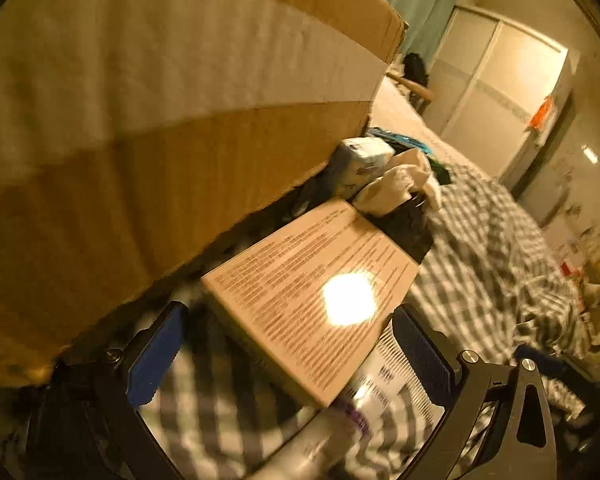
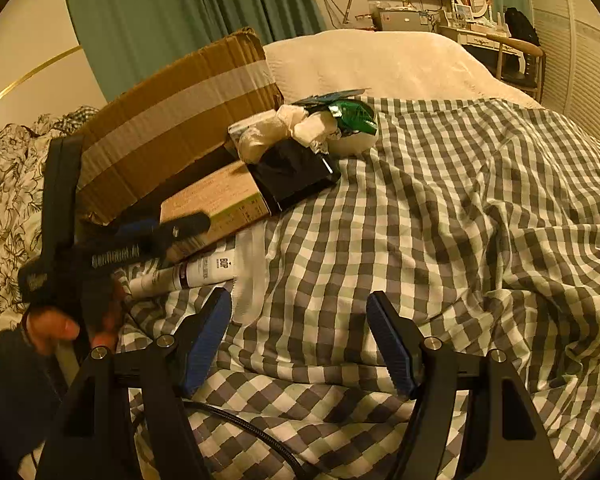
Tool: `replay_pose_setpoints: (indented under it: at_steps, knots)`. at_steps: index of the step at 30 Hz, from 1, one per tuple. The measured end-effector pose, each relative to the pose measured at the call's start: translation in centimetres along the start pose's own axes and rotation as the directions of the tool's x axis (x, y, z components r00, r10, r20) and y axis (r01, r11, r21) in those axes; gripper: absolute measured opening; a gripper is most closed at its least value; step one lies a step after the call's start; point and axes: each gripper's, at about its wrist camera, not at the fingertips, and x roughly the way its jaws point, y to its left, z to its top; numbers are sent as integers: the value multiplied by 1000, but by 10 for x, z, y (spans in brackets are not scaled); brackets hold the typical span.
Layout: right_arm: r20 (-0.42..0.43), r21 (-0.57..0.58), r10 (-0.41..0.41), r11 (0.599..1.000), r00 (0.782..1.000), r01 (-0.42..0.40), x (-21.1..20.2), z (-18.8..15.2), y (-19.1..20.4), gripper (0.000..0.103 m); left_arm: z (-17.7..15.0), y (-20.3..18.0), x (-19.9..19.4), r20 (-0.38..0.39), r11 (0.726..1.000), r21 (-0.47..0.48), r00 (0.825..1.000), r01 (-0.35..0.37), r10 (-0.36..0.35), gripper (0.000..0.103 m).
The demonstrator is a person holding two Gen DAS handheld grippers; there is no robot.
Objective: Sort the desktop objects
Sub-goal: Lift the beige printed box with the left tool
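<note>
With our left gripper (image 1: 292,352) spread around the tan box (image 1: 312,288) and the right gripper (image 2: 300,336) spread idle, we should close squarely, sparing the tube (image 1: 340,420) at six o'clock.
</note>
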Motion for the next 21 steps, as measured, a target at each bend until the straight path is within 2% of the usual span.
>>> replay_pose_setpoints:
  at_steps: [3, 6, 9, 10, 12, 14, 17, 21]
  knots:
    - [0, 1, -1, 1000, 1000, 1, 0, -1, -1, 69, 0, -10, 6, -21, 998, 55, 1000, 13, -12, 103]
    - [2, 9, -4, 1000, 1000, 4, -1, -1, -1, 69, -7, -24, 1, -51, 987, 142, 996, 73, -66, 103]
    - [3, 18, -8, 1000, 1000, 8, -1, -1, -3, 69, -10, -50, -4, -72, 954, 259, 988, 148, -134, 103]
    - [4, 18, -9, 1000, 1000, 9, -1, -1, -3, 69, -11, -53, -9, -58, 943, 304, 990, 138, -126, 103]
    - [3, 18, -13, 1000, 1000, 13, 0, 0, -4, 69, -11, -67, -5, -19, 924, 375, 997, 72, -70, 103]
    - [4, 23, -16, 1000, 1000, 16, 0, 0, -5, 69, -16, -63, -8, -17, 918, 394, 999, 39, -35, 103]
    - [6, 32, -15, 999, 1000, 14, 0, 1, -7, 69, -22, -57, 5, -63, 924, 381, 998, 37, -14, 103]
    - [6, 48, -15, 999, 1000, 14, -1, 0, -11, 69, -18, -55, 10, -75, 929, 364, 996, 72, -47, 100]
